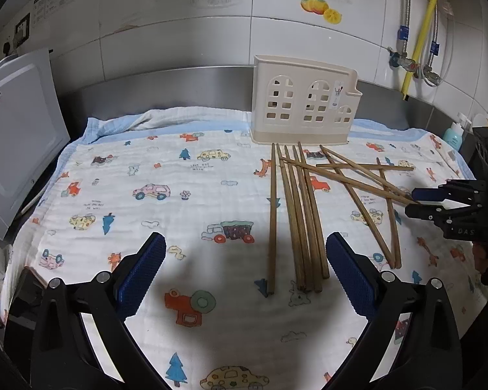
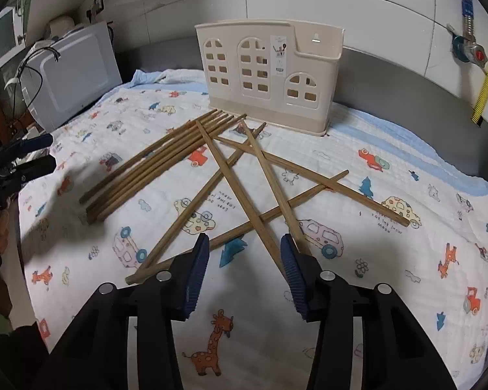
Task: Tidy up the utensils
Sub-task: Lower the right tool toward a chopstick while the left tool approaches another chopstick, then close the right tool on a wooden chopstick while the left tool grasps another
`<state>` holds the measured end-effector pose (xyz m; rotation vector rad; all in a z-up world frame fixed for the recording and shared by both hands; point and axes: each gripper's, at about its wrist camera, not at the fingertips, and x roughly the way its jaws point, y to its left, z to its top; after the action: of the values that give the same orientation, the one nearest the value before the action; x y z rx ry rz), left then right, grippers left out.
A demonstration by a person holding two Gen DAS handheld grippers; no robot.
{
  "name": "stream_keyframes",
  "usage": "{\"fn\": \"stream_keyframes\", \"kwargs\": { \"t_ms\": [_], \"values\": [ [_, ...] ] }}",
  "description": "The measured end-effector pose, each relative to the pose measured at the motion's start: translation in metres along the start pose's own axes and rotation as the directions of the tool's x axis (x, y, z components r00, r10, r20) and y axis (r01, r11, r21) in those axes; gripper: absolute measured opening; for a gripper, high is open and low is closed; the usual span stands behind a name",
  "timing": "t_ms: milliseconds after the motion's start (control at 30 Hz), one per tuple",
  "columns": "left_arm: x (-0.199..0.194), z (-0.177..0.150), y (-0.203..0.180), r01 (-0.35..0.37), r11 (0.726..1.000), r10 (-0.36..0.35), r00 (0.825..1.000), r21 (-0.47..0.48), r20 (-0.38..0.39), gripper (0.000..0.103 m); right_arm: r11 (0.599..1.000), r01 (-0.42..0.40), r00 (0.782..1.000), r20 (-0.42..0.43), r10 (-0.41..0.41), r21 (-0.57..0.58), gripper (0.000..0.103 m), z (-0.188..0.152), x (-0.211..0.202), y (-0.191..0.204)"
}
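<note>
Tongs first: right tongs (image 2: 244,253) spread wide, gripping nothing, low over the crossed chopsticks (image 2: 244,195); left tongs (image 1: 245,260) equally released, hovering beside the tidy bundle (image 1: 296,221). All sticks lie on the patterned cloth (image 2: 390,292) before the empty cream holder (image 2: 266,74). Risk, I'd say: closing on this tangle could pinch two sticks or flick the overlapping ones away.

Cloth: white printed cloth (image 1: 146,169) with cars, trees and giraffes, blue border, spread over the bench.
Appliance: grey-white box (image 1: 16,130) at the cloth's left edge.
Wall: white tiles (image 1: 179,48) with fruit stickers (image 1: 320,8).
Pipes: yellow hose (image 1: 423,26) beside a braided metal hose (image 1: 405,9).
Bottle: small teal bottle (image 1: 454,135), far right.
</note>
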<state>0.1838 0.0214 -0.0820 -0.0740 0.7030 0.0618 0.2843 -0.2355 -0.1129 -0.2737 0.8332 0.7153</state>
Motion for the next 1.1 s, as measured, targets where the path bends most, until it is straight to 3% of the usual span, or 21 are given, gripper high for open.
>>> {"fn": "stream_keyframes", "kwargs": {
  "t_ms": [167, 533, 767, 867, 1100],
  "values": [
    [0.007, -0.001, -0.001, 0.007, 1.0, -0.007, 1.0, 0.005, -0.01, 0.097, 0.999, 0.018, 1.0, -0.018, -0.019, -0.032, 0.042, 0.003, 0.008, -0.005],
    [0.021, -0.002, 0.0, 0.038, 0.999, -0.038, 0.999, 0.0, -0.035, 0.096, 0.998, 0.0, 0.998, -0.059, -0.003, -0.063, 0.019, 0.002, 0.025, -0.012],
    [0.035, -0.008, 0.003, 0.06, 0.998, -0.06, 0.995, 0.001, -0.081, 0.073, 0.997, -0.005, 0.999, -0.045, 0.001, -0.08, 0.01, 0.0, 0.022, -0.005],
    [0.042, -0.01, 0.003, 0.076, 0.997, -0.076, 0.992, 0.0, -0.103, 0.059, 0.998, -0.008, 1.0, -0.019, 0.007, -0.057, 0.007, 0.001, 0.015, -0.003],
    [0.058, -0.007, -0.008, 0.098, 0.995, -0.095, 0.986, 0.015, -0.139, 0.032, 1.0, -0.014, 0.999, 0.038, 0.015, -0.028, 0.007, 0.005, -0.005, 0.005]
  ]
}}
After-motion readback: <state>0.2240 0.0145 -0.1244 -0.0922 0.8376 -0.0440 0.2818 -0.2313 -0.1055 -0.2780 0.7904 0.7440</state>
